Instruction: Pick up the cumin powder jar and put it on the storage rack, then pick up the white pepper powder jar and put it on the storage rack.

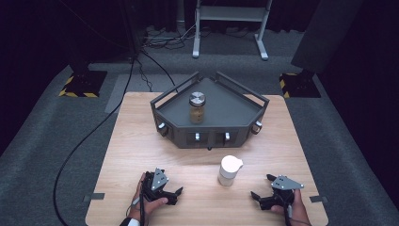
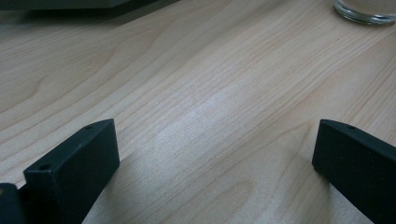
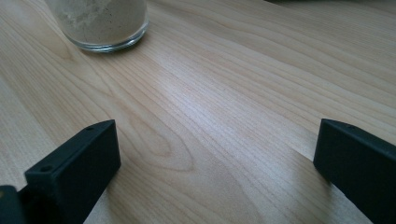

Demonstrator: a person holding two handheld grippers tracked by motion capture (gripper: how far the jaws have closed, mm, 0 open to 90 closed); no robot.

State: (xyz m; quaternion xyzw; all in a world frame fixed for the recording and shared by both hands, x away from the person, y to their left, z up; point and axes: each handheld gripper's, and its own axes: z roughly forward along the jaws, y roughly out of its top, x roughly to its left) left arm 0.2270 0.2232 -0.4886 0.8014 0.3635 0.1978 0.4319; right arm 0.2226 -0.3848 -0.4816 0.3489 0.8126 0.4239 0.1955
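A glass jar of pale powder with a white lid (image 1: 229, 170) stands on the wooden table (image 1: 141, 141) between my two grippers. Its base appears in the left gripper view at the top right (image 2: 369, 11) and in the right gripper view at the top left (image 3: 100, 23). A second jar with brown contents and a metal lid (image 1: 197, 108) stands upright inside a grey angular tray (image 1: 235, 101). My left gripper (image 1: 173, 188) (image 2: 215, 135) rests low near the front edge, open and empty. My right gripper (image 1: 262, 186) (image 3: 217, 135) is likewise open over bare wood.
The grey tray has raised rails and small knobs on its front wall (image 1: 211, 137), and its underside edge (image 2: 70, 4) shows in the left gripper view. Beyond the table are carpet, a black cable (image 1: 80, 141) and a white stand (image 1: 230, 28).
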